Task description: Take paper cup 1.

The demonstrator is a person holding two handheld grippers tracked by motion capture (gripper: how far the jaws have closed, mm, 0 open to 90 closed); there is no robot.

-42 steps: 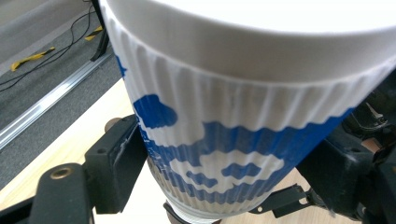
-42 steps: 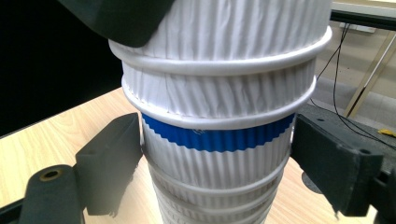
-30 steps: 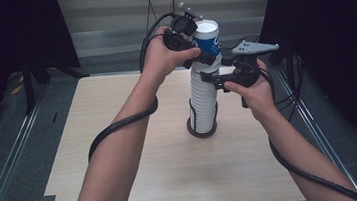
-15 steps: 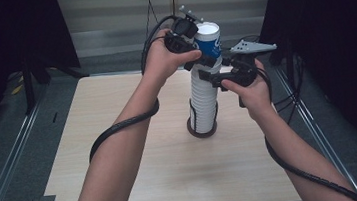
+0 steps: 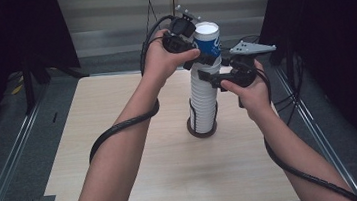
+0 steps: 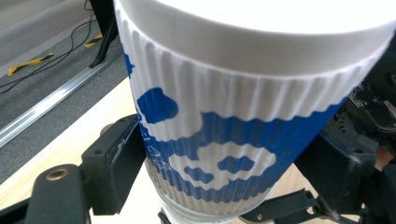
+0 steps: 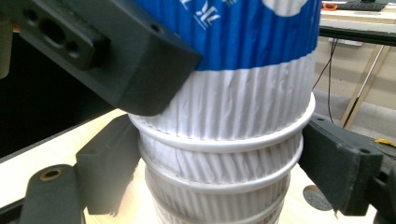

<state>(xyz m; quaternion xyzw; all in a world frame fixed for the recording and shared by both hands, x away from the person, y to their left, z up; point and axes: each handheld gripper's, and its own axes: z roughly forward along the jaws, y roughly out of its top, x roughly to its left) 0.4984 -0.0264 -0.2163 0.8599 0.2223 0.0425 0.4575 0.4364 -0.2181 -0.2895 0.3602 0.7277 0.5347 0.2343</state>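
Observation:
A tall stack of white ribbed paper cups point(image 5: 203, 103) stands on a dark round base point(image 5: 202, 132) at the middle of the table. The top cup point(image 5: 207, 38) is blue and white. My left gripper point(image 5: 202, 57) comes from the left and is shut on this top cup point(image 6: 210, 140), one black jaw on each side. My right gripper point(image 5: 209, 74) sits just below it, from the right. Its jaws have just been closing, and they now press on the white cups point(image 7: 219, 163) right under the blue one.
The light wooden table point(image 5: 124, 176) has bare surface on all sides of the stack. A black cable trails from each gripper along the forearms. Metal floor rails point(image 5: 7, 168) run beside the table, and dark stands sit at the back left.

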